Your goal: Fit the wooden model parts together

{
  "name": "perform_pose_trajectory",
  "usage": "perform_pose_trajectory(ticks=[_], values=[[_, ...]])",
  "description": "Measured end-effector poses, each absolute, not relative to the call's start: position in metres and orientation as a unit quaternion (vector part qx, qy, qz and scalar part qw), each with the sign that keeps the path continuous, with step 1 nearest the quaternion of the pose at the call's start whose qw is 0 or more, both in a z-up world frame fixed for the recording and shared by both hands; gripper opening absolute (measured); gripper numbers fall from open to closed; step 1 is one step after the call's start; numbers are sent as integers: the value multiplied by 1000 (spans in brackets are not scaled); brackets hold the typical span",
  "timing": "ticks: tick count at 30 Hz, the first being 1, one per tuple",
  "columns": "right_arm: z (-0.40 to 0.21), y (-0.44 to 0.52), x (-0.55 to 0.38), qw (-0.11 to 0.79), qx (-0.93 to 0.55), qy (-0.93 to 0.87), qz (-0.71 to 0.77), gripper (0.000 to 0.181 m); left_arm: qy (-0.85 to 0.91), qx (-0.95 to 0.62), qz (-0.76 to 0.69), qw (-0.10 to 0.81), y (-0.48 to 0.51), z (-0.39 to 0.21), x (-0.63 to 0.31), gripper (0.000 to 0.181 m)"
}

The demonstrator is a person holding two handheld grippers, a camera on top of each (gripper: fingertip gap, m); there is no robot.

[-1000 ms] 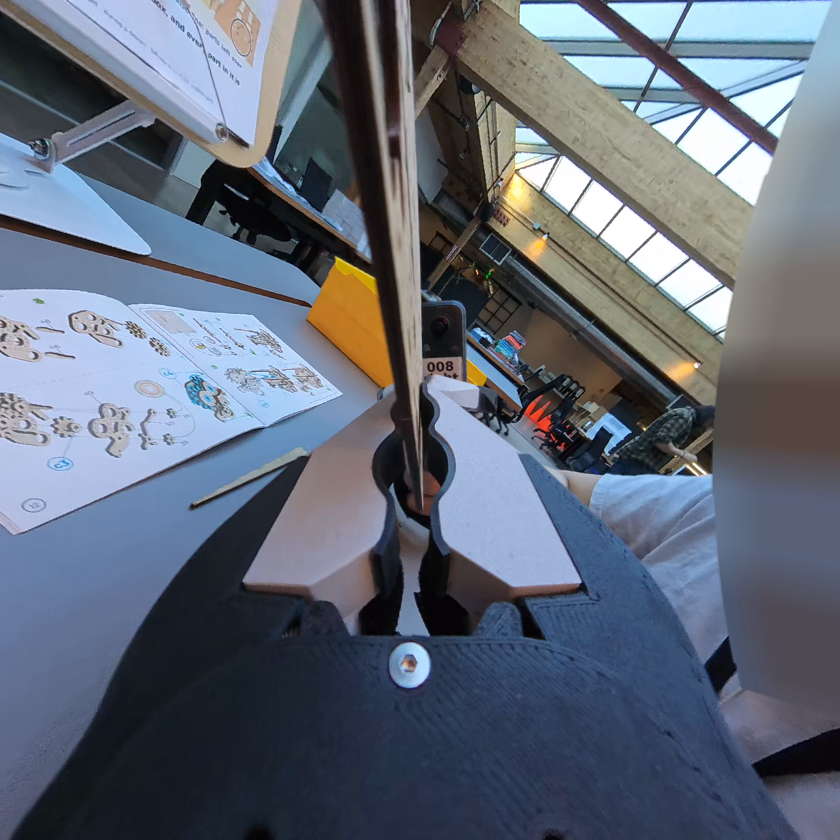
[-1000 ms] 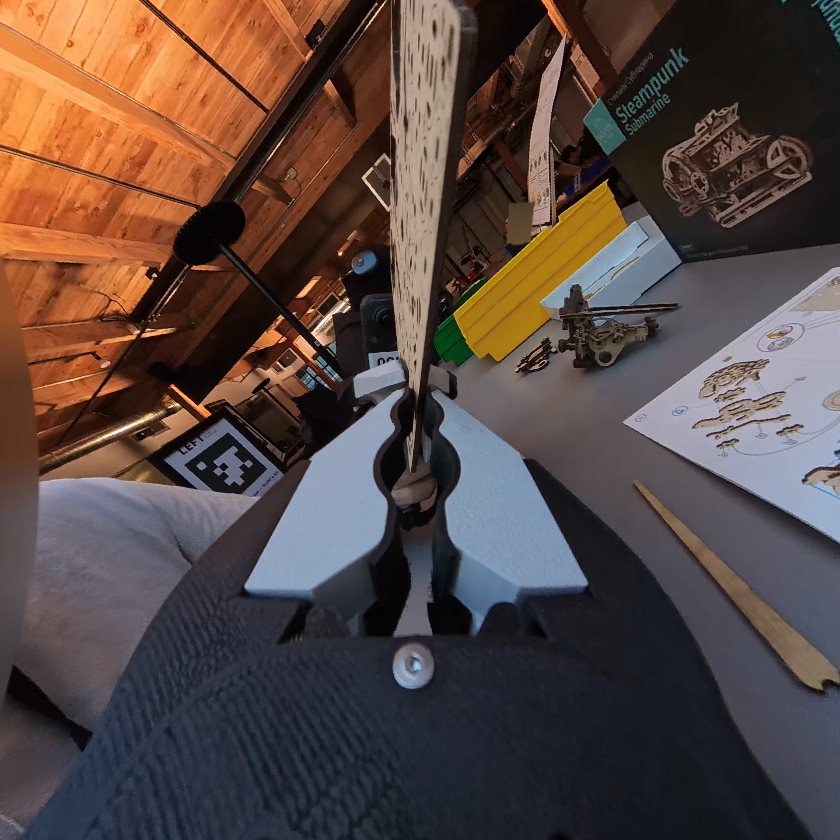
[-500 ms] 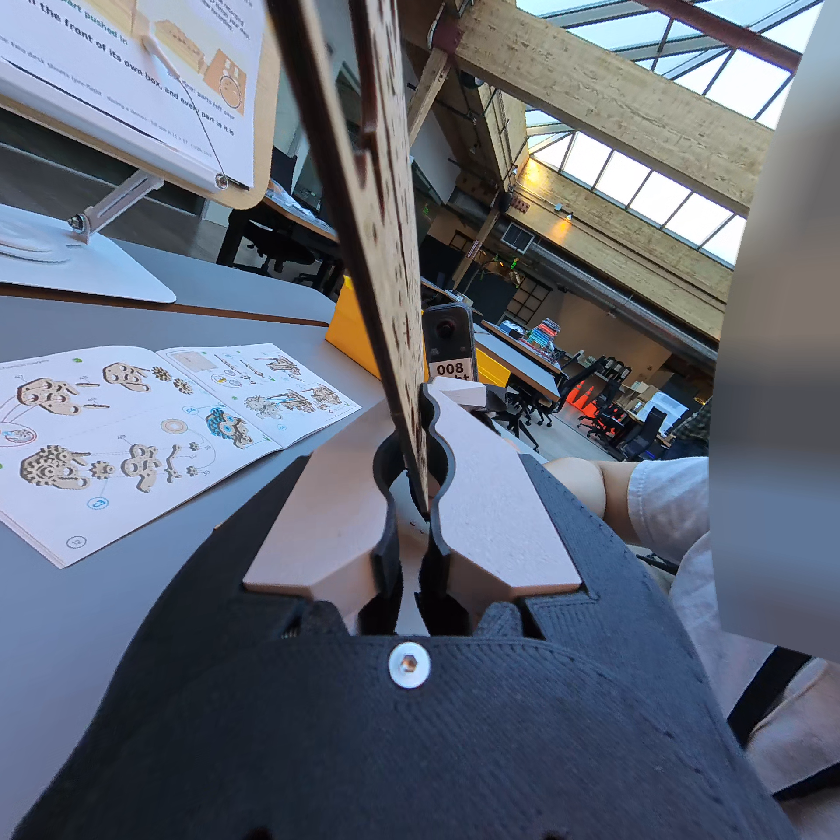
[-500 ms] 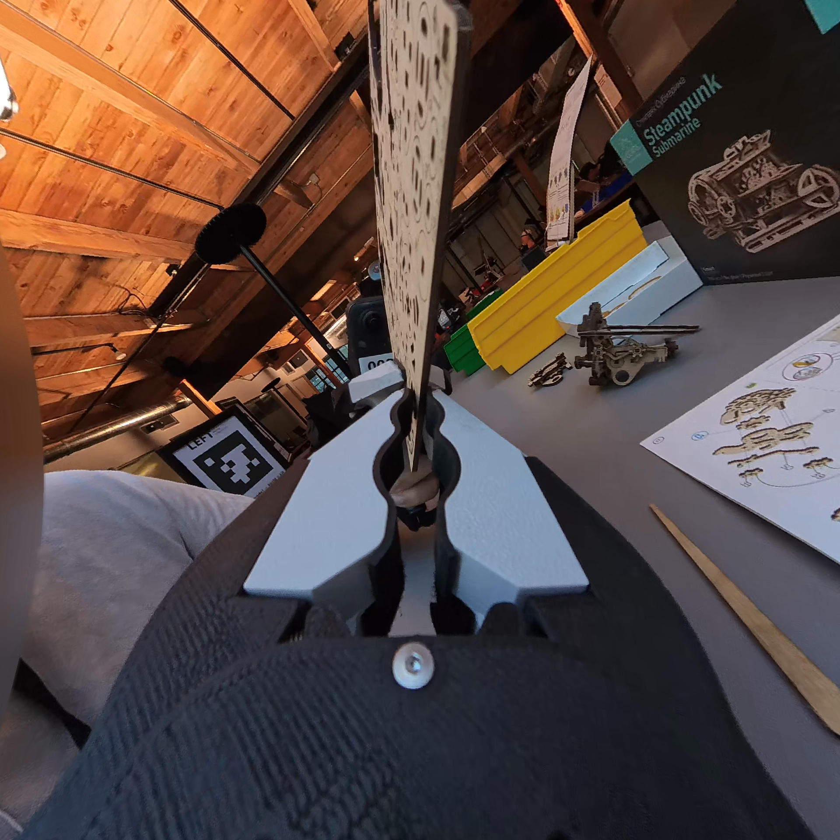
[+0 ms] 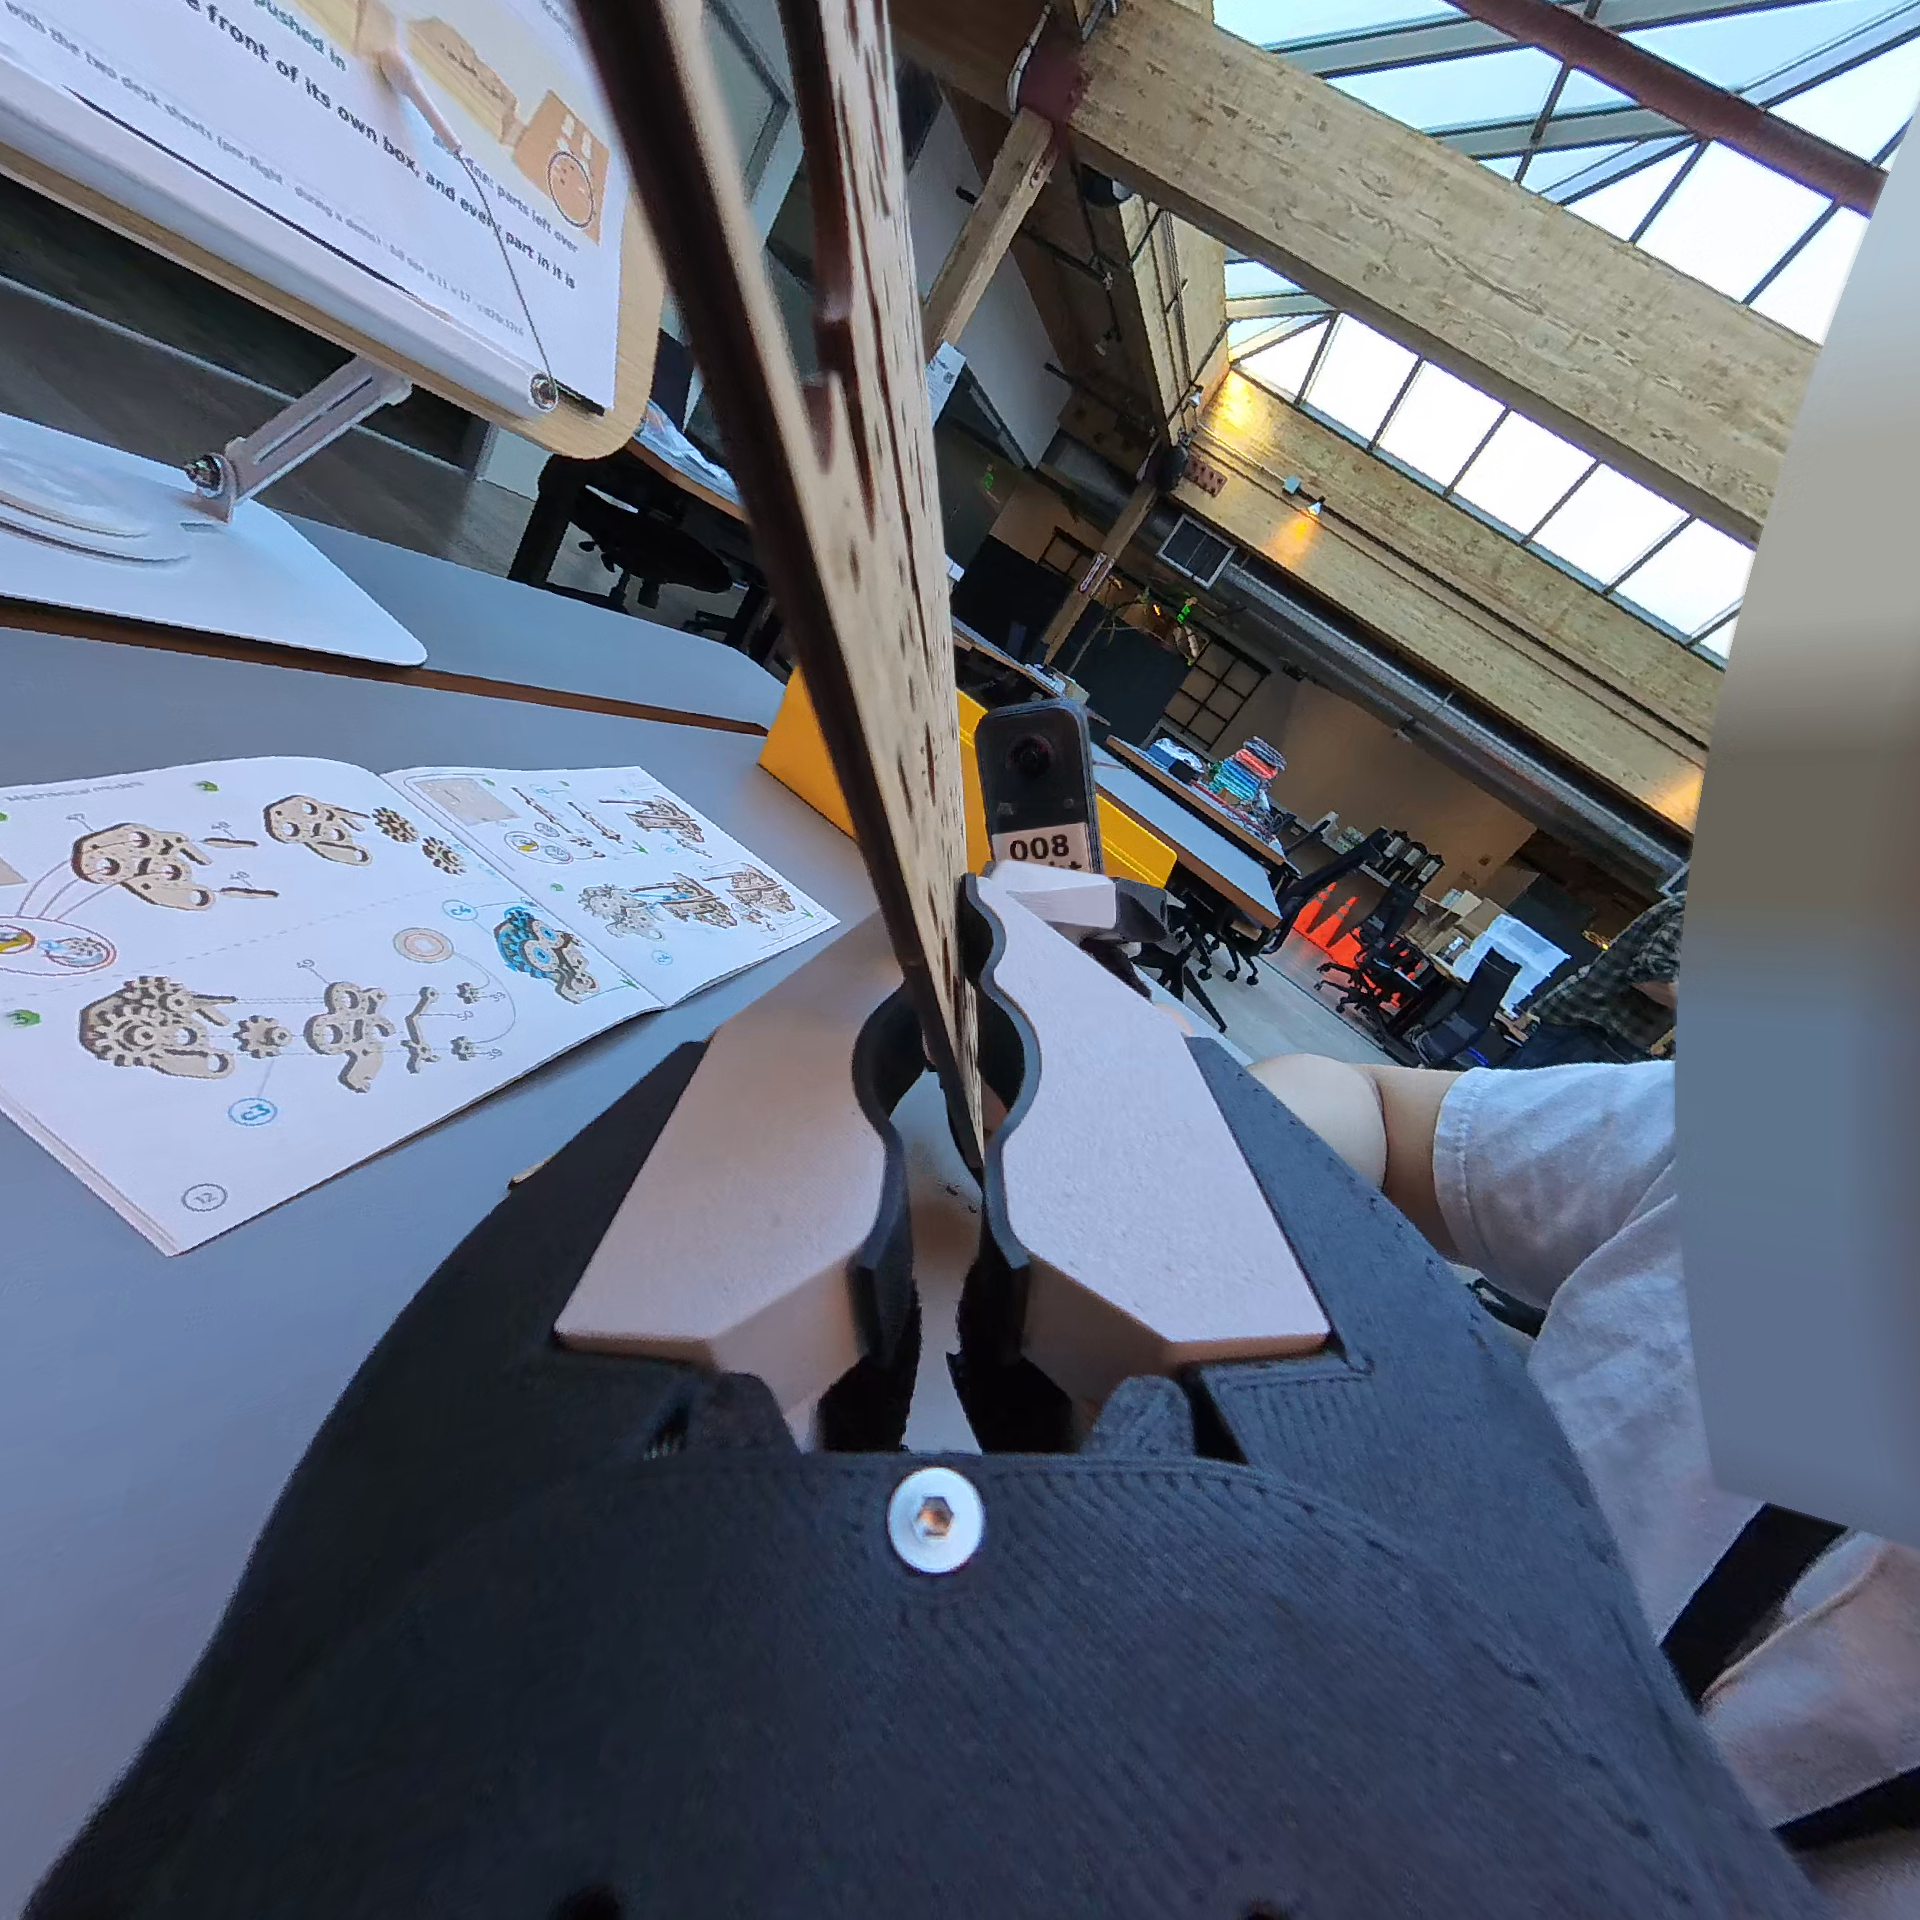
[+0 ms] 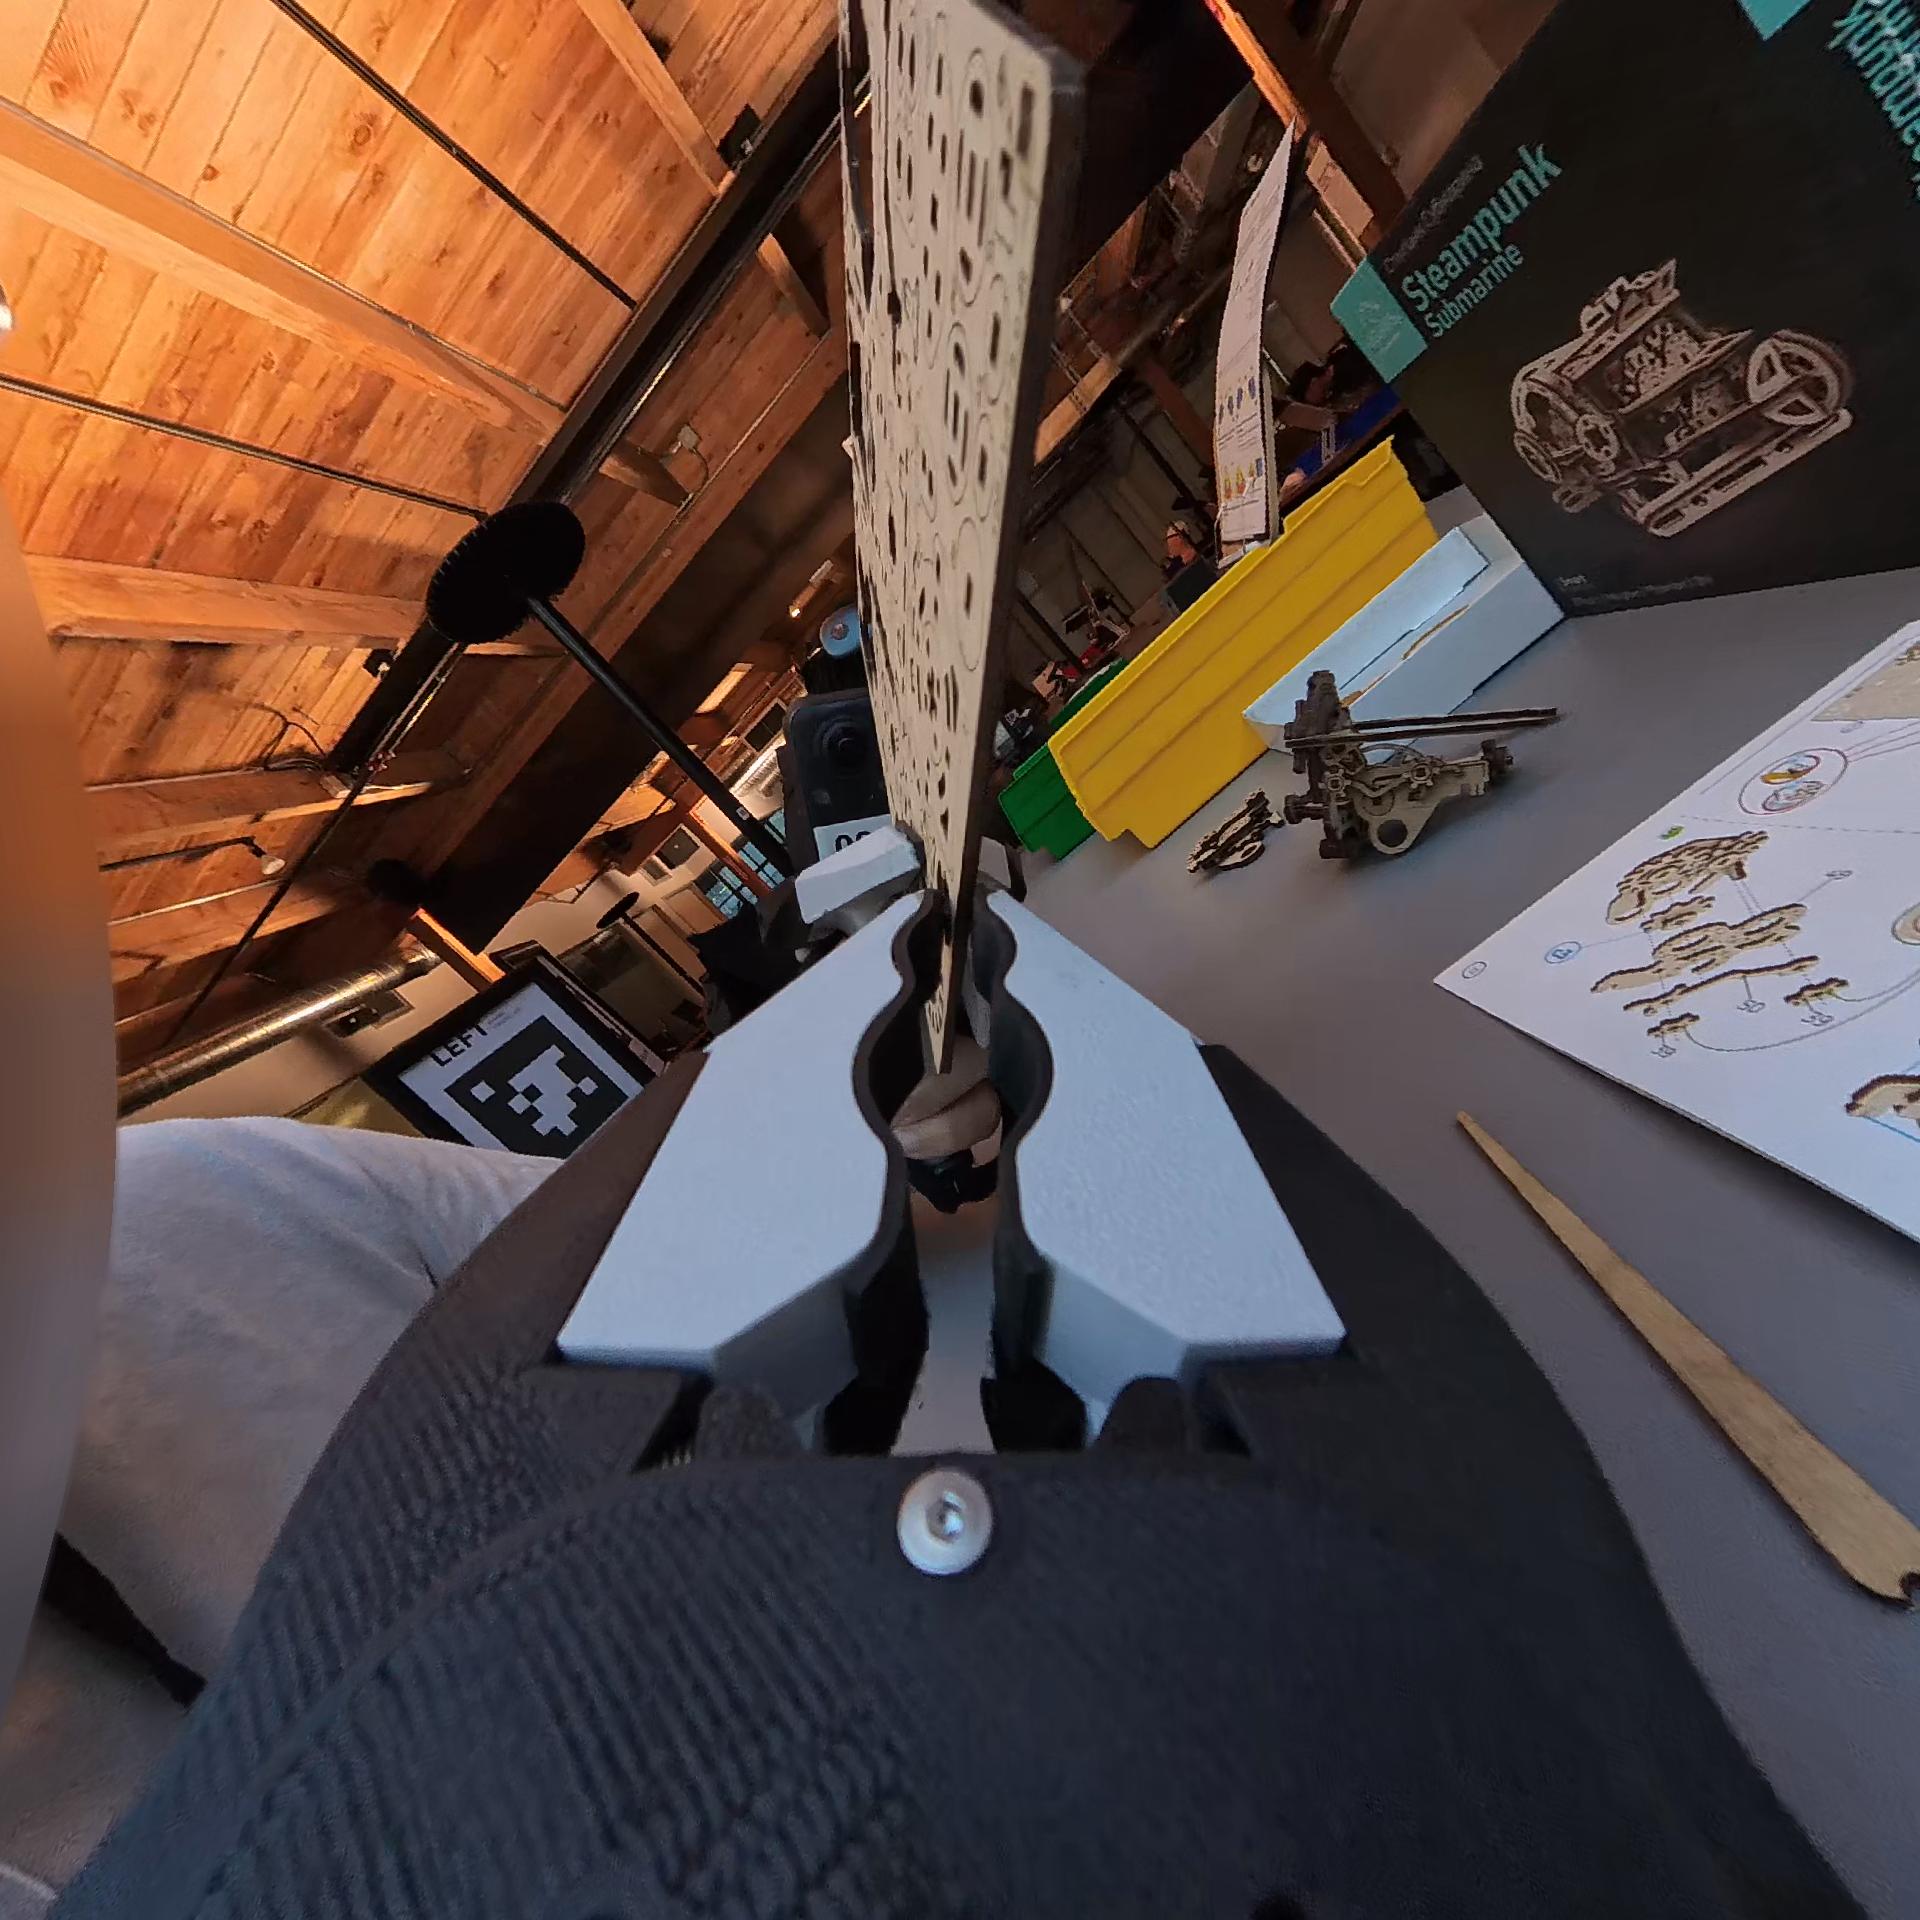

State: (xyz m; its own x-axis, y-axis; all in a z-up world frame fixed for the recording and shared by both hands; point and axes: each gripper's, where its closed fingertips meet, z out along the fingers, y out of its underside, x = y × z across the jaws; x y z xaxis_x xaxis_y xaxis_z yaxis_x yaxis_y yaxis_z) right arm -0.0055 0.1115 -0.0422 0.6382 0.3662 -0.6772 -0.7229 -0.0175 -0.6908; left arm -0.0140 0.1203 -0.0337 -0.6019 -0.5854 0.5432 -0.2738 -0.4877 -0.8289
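Both grippers are clamping the same sheet: the left gripper is pinching one edge of the sheet and the right gripper is pinching the opposite edge of that sheet, with the jaws closed tight on it in both views. The sheet is standing on edge in the air above the table, rising up and out of frame.

It is looking like thin laser-cut plywood, so it is probably light and stiff along its face but ready to bend or snap across the cut-outs. The perforated parts are likely fragile; holding by the solid border, as now, seems safest, and twisting the two grippers against each other could crack it.

The manual is lying open to the left, a half-built model is sitting far right near the yellow bin, and a wooden stick is lying near right.
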Motion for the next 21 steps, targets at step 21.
perform_pose_trajectory(ticks=[21], values=[[-38,110,-9,688,-583,134,410,2,503,-429,-744,99,119,-28,-17,0]])
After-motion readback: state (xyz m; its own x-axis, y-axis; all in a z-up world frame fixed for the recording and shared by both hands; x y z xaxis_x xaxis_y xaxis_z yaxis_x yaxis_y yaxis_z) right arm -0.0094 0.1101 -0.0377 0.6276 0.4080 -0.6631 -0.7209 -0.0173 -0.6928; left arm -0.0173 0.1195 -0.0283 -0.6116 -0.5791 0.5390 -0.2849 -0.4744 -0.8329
